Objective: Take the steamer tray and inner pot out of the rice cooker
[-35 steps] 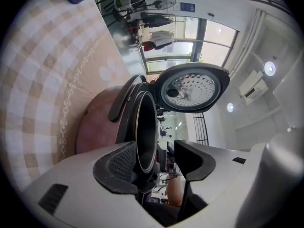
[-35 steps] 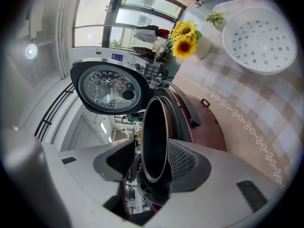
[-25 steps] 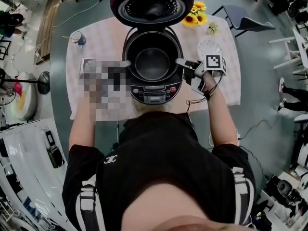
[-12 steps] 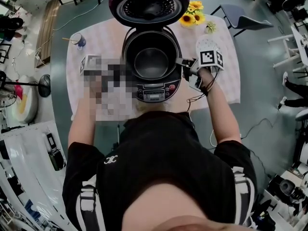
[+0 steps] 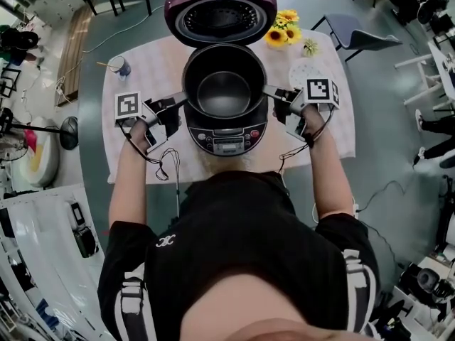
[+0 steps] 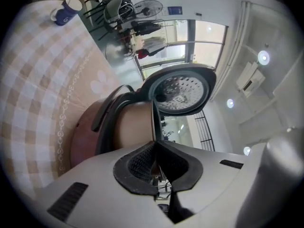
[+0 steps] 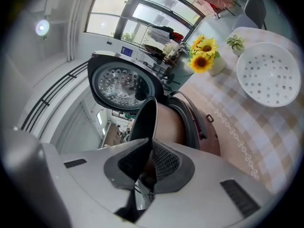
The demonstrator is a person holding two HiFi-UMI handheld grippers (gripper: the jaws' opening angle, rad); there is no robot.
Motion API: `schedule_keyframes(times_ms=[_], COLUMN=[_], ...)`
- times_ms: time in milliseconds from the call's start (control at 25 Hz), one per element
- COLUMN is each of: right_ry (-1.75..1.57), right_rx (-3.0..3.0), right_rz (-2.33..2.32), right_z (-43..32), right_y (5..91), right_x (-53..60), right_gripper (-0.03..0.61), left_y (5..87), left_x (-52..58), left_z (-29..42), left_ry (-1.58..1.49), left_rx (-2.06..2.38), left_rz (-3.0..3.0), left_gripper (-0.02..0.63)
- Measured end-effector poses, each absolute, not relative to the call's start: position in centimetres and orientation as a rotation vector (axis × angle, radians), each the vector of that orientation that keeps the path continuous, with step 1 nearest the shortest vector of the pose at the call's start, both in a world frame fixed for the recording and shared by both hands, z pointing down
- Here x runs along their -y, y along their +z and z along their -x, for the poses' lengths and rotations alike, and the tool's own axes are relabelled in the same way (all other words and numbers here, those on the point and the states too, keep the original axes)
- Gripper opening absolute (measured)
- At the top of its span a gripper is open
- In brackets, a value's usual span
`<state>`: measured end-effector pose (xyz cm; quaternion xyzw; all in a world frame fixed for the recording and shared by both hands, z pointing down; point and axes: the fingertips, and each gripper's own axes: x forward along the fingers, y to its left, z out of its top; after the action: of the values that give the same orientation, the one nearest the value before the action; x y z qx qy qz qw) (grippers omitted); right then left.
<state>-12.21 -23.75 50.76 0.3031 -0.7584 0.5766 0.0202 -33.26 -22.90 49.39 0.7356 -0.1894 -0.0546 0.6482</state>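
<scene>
- the inner pot (image 5: pixel 225 84) sits in the mouth of the rice cooker (image 5: pixel 227 139). its coppery wall (image 6: pixel 135 125) shows above the cooker's rim, so it looks partly raised but not yet out.
- the left gripper (image 5: pixel 178 99) is at the left edge of the cooker, its fingers (image 6: pixel 137 163) clenched on the pot's thin rim, which runs upright between them.
- the right gripper (image 5: pixel 270 91) is at the cooker's right edge, and its fingers (image 7: pixel 164 163) likewise pinch the rim (image 7: pixel 147 118).
- the two grips lie opposite each other across the pot's mouth, neither hand nearer. the way out is probably straight up, keeping the mouth level and in front of the open lid (image 5: pixel 220 13) at the cooker's back.
- the steamer tray (image 7: pixel 270 75) is already out, lying on the surface (image 5: pixel 142 158) right of the cooker, near the sunflowers (image 5: pixel 283 25).
- hidden: the pot's base and how much of it is inside the cooker. in the head view the right gripper covers part of the tray.
</scene>
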Motion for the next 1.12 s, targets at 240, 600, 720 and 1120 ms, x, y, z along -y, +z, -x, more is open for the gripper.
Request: schedule_keyframes(times_ms=[240, 600, 720, 1120], right_ry=[1.781, 1.756, 1.762, 1.732], right_rx=[2.544, 2.689, 2.703, 2.720], right_rz=[-0.854, -0.906, -0.953, -1.099], right_z=[11.8, 8.4, 6.2, -1.0], right_y=[45.3, 39.7, 39.0, 38.3], right_x=[22.5, 20.3, 19.7, 18.2], right_gripper=[0.023, 0.025, 0.025, 0.025], left_y=[42.3, 37.2, 36.5, 36.1], left_x=[22.1, 21.1, 20.9, 20.7], left_z=[32.6, 29.0, 26.7, 19.5], left_ry=[-0.239, -0.241, -0.235, -0.166], left_rx=[0.355, 0.261, 0.220, 0.141], left_rz=[-1.774, -1.880, -1.900, -1.918], left_gripper=[0.015, 0.015, 0.015, 0.015])
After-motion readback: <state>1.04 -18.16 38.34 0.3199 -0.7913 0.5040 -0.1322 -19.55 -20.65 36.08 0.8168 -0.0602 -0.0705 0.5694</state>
